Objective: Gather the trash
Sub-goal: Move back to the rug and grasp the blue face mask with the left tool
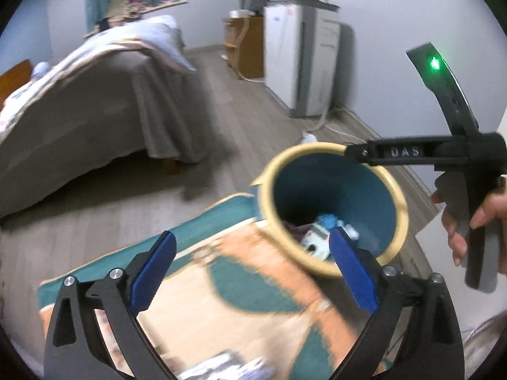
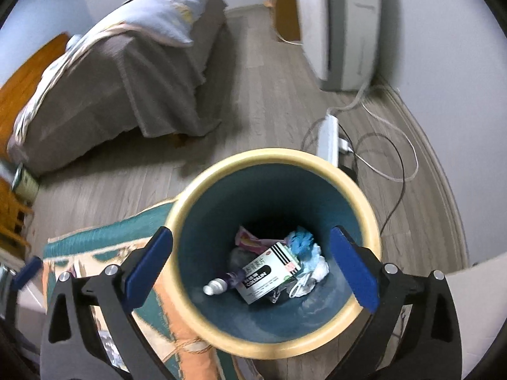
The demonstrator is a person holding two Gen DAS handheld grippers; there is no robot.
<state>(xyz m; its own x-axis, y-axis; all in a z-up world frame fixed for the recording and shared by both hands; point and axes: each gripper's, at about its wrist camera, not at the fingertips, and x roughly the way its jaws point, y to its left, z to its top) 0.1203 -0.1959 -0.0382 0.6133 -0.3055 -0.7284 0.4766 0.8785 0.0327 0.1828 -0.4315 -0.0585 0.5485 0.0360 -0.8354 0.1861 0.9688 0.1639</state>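
Note:
A round bin (image 2: 272, 155) with a cream rim and teal inside stands on the floor at the rug's edge. At its bottom lie a black-and-white box (image 2: 272, 272), a small white bottle (image 2: 217, 286), a blue crumpled piece (image 2: 302, 240), a pink wrapper (image 2: 248, 239) and white tissue. My right gripper (image 2: 252, 233) hangs open above the bin's mouth with nothing between its blue pads. My left gripper (image 1: 253, 237) is open and empty too, over the rug just left of the bin (image 1: 266, 190). The left wrist view shows a hand (image 1: 475, 221) holding the right tool's handle above the bin.
The patterned teal and orange rug (image 1: 221, 285) lies under the left gripper, with a blurred printed item (image 1: 221, 367) at its near edge. A bed (image 1: 95, 120) fills the left. A white appliance (image 1: 304, 63) stands by the wall. A power strip (image 2: 328, 136) and cables lie behind the bin.

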